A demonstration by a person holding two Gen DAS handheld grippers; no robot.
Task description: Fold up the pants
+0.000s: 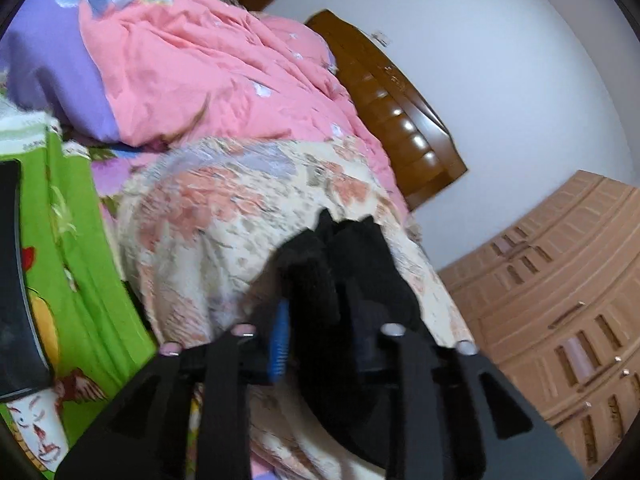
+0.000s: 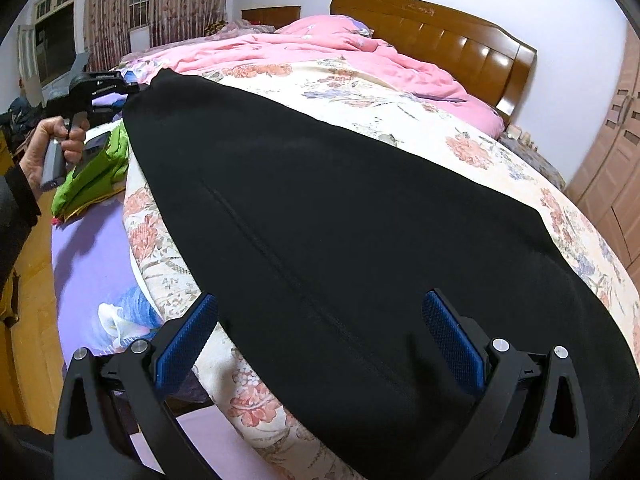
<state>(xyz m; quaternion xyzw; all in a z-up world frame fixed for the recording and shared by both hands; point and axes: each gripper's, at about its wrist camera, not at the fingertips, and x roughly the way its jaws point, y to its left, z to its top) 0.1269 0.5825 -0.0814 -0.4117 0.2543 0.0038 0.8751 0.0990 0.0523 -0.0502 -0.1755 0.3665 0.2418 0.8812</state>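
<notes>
Black pants [image 2: 340, 216] lie stretched lengthwise on a floral quilt [image 2: 400, 96] on the bed. My right gripper [image 2: 320, 312] is open, its blue pads [image 2: 452, 340] spread wide on either side of the near end of the pants. My left gripper [image 1: 320, 304] is shut on the far end of the pants [image 1: 352, 256], which bunches between its fingers. In the right wrist view the left gripper [image 2: 132, 88] shows at the far end of the pants, held in a hand [image 2: 60, 140].
A pink duvet [image 2: 320, 44] is heaped toward the wooden headboard [image 2: 440, 36]. A green printed cloth [image 2: 96, 168] lies on the purple sheet [image 2: 92, 264] at the left. A wooden wardrobe [image 2: 616, 160] stands at the right.
</notes>
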